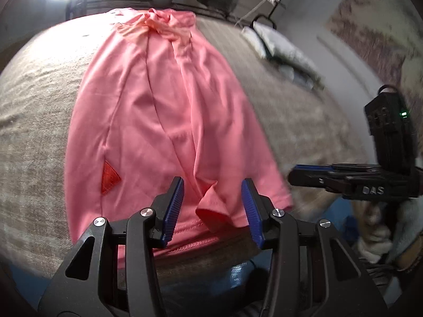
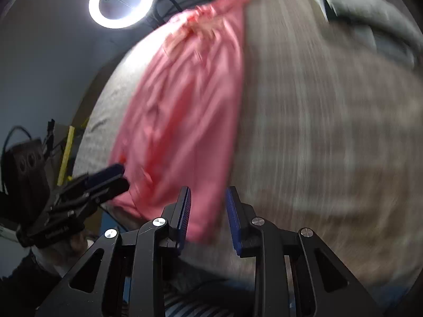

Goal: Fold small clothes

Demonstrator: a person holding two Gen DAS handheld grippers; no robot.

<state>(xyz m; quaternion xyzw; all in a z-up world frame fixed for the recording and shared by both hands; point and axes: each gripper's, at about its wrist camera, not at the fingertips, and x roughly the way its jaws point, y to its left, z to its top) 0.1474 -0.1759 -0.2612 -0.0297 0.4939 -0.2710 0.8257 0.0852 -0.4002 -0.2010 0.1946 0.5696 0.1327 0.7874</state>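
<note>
Two released grippers, left and right, angled down over pink garment, seemingly untouched.

It looked like a home room rigged for filming: a cloth-covered tabletop, a ring light, a pillow.

A bed covered with a beige, coarse-woven blanket carries everything here. A pink garment lies spread lengthwise on it, reaching from the near edge toward the far edge, where its cloth is bunched and wrinkled. A red triangular patch sits low on it, near the near edge. At the far right corner lies a pale pillow.
</note>
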